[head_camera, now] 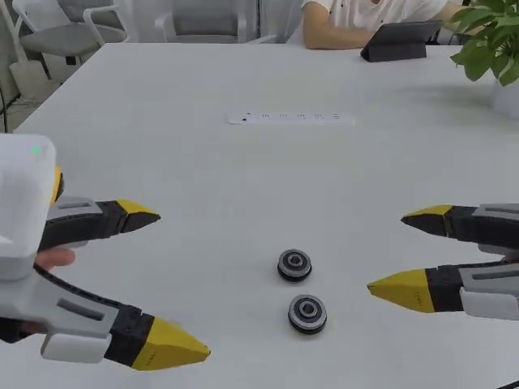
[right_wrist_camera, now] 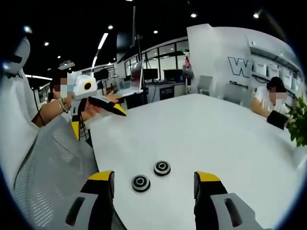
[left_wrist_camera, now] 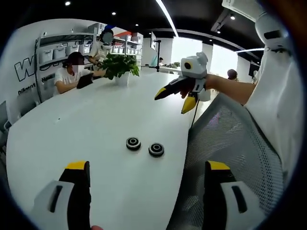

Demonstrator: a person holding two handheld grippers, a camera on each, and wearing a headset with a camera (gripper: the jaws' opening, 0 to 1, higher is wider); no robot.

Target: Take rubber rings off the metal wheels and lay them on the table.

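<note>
Two small metal wheels with black rubber rings lie flat on the white table (head_camera: 243,178), one (head_camera: 294,265) a little behind the other (head_camera: 307,314). My left gripper (head_camera: 182,284) hovers to their left, open and holding nothing. To their right my right gripper (head_camera: 386,251) is open too, also holding nothing. In the left gripper view both wheels (left_wrist_camera: 133,143) (left_wrist_camera: 156,149) sit ahead of the open left gripper (left_wrist_camera: 147,165), with the right gripper (left_wrist_camera: 170,104) beyond. The right gripper view shows the wheels (right_wrist_camera: 162,167) (right_wrist_camera: 141,183) just past the open right gripper (right_wrist_camera: 154,175).
A white power strip (head_camera: 292,118) lies across the middle of the table. At the far edge a person sits behind a dark tablet (head_camera: 397,40), beside a potted plant (head_camera: 486,36). A grey mesh chair (left_wrist_camera: 230,143) stands at the near edge.
</note>
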